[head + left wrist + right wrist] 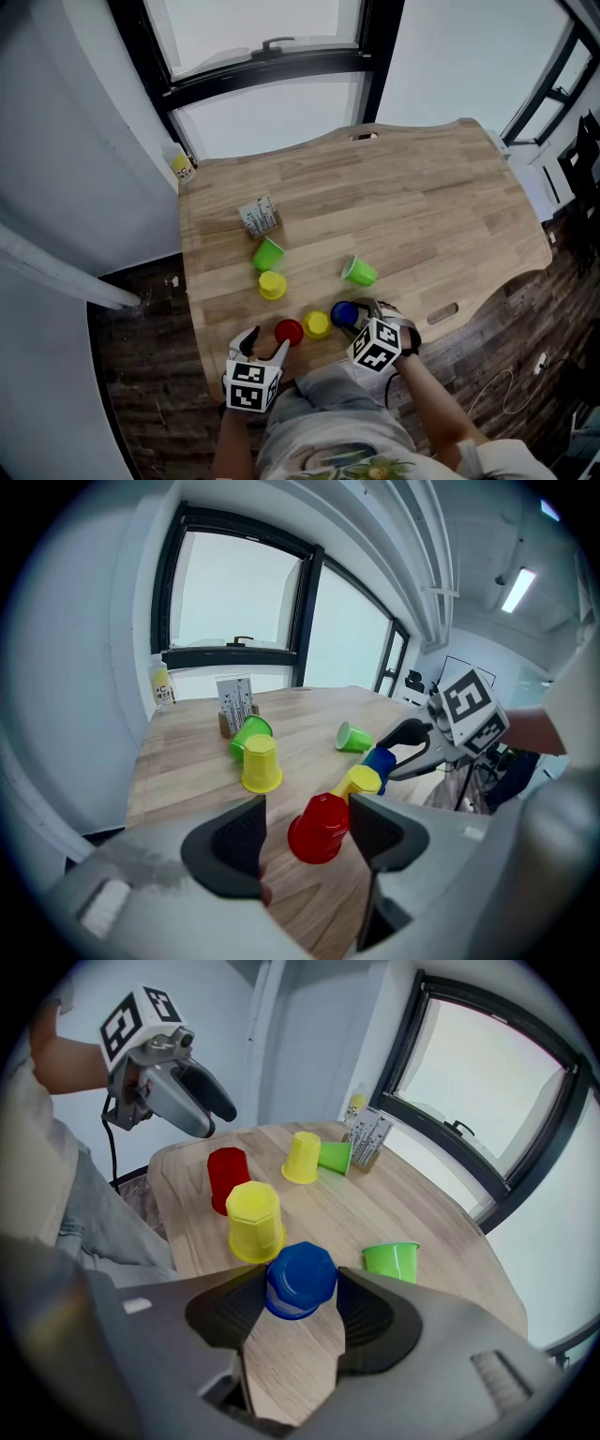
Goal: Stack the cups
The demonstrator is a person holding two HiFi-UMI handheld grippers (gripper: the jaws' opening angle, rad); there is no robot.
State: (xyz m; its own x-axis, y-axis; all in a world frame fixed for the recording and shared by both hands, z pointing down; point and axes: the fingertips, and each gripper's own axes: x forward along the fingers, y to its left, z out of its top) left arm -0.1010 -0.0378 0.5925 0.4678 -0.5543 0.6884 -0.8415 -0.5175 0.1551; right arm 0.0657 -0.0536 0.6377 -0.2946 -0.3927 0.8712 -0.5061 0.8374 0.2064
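Several cups are on the wooden table (422,206). My right gripper (300,1277) has both pads against an upside-down blue cup (300,1283) that stands on the table near the front edge (344,313). Beside it stand an upside-down yellow cup (317,324) and an upside-down red cup (289,332). My left gripper (307,810) is open around the red cup (321,829), with a gap at its left pad. Further back are another upside-down yellow cup (272,285), a green cup on its side (267,253) and a second green cup (359,272).
A small holder with printed cards (258,217) stands behind the green cup. A little yellow bottle (182,167) sits at the table's back left corner by the window. The person's lap is right against the front edge (309,375).
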